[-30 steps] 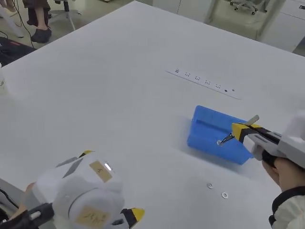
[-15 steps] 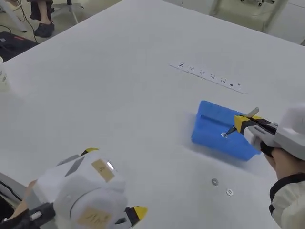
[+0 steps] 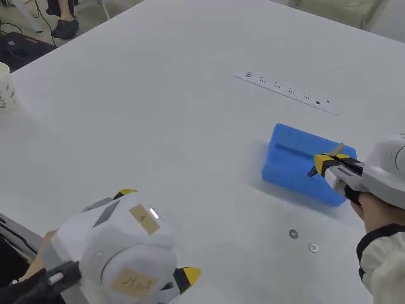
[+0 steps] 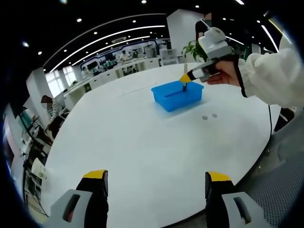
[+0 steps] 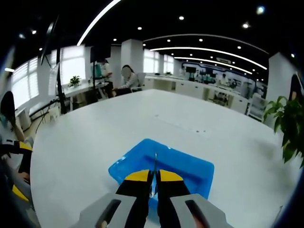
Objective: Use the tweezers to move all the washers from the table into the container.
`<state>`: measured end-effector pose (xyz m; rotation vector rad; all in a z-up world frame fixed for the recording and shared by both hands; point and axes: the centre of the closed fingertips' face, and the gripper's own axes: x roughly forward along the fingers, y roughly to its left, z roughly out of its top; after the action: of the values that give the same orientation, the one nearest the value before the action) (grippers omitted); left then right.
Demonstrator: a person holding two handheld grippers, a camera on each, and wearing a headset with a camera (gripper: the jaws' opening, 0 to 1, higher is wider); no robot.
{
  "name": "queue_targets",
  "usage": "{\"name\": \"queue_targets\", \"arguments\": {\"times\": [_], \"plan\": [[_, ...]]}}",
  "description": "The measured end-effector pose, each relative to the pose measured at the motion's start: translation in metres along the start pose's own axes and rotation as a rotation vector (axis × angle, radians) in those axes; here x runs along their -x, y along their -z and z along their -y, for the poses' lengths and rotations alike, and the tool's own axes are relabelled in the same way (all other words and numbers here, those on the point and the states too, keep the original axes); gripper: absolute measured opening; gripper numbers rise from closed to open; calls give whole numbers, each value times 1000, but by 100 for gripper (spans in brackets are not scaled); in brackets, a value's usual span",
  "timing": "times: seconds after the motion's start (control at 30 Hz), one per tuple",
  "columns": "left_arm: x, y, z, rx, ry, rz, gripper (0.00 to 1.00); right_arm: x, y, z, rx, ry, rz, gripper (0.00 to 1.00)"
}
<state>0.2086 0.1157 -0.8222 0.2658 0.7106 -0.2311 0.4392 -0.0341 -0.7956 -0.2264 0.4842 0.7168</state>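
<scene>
The blue container [image 3: 297, 155] sits on the white table at the right. My right gripper [image 3: 324, 166] hovers over its near right side, shut on the tweezers [image 3: 312, 171], whose tips point down into it. In the right gripper view the jaws press together on the tweezers [image 5: 154, 167] above the container [image 5: 190, 167]. Two washers [image 3: 293, 234] [image 3: 313, 247] lie on the table in front of the container. My left gripper [image 3: 158, 234] hangs open and empty at the table's near edge, far from them. Its own view shows the container [image 4: 171, 97] and the washers [image 4: 204, 117].
A strip with small markings [image 3: 288, 93] lies flat on the table behind the container. A white cup [image 3: 6, 87] stands at the far left edge. The table's near edge runs close under my left gripper. Chairs and people are beyond the table.
The head camera has shifted, so everything sits slightly up and right. My right gripper stays over the container, the tweezers now tilted more steeply into it. The left gripper has hardly moved.
</scene>
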Motion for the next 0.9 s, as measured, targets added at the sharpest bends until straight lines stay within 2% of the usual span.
{"name": "queue_targets", "arguments": {"times": [0.33,0.9], "plan": [[-3,2,-1,0,-2,-11,85,-9,3,6,-1,12,-3,1],[-2,8,-1,-9,4,-32,84,-14,9,3,5,9,0,1]]}}
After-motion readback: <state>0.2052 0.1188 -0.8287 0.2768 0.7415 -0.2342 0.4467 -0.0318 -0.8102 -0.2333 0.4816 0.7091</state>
